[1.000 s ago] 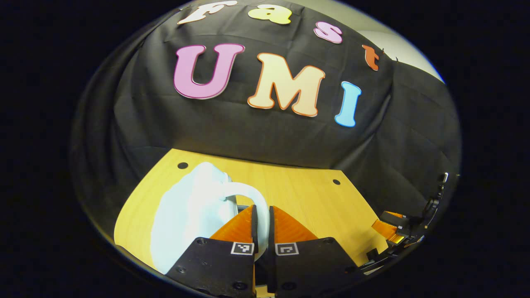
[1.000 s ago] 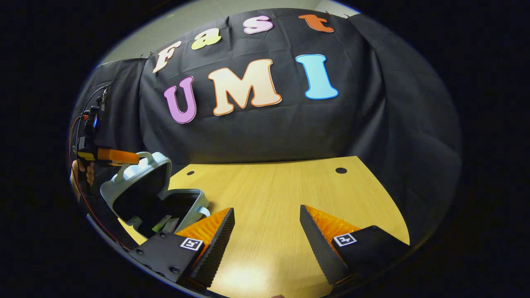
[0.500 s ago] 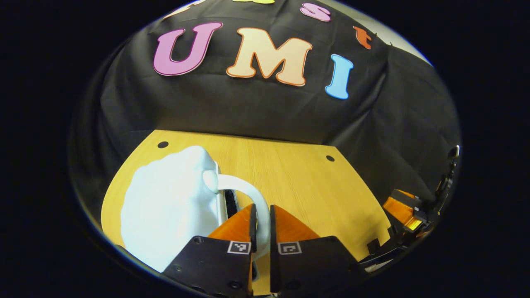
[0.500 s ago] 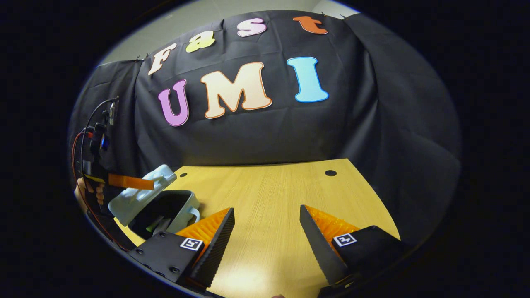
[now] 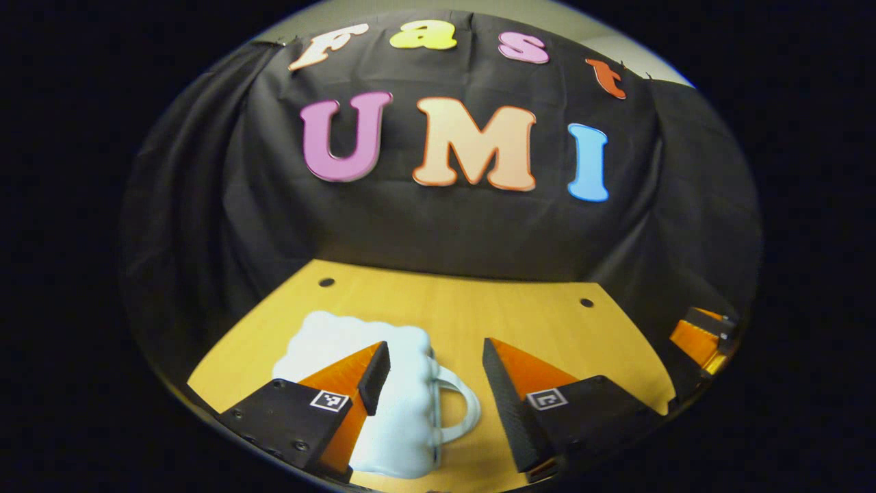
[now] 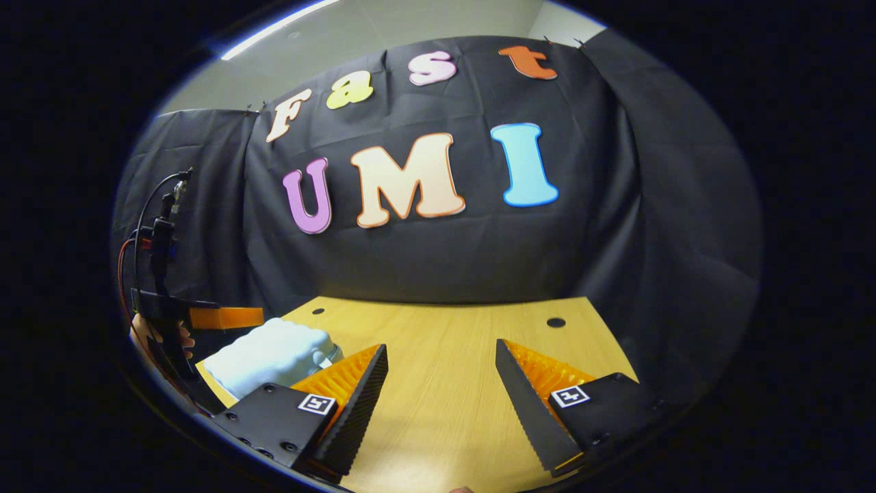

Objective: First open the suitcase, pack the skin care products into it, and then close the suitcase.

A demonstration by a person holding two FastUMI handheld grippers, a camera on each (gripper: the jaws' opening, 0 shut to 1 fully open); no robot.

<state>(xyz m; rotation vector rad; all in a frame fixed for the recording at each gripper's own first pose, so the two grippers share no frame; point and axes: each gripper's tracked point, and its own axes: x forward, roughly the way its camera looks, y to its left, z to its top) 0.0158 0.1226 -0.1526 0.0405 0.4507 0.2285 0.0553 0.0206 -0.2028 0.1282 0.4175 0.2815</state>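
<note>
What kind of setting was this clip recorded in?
Most likely a staged recording booth, not a home. A black cloth wall closes off the back and sides, a bare wooden table with drilled holes holds a pale suitcase, and both handheld grippers, left gripper and right gripper, carry cameras.

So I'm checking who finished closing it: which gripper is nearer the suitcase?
Left. The left gripper hangs open just above the suitcase; the right gripper is open over bare table, off to the suitcase's right.

Both views look low across the table, sharing the suitcase.
</note>
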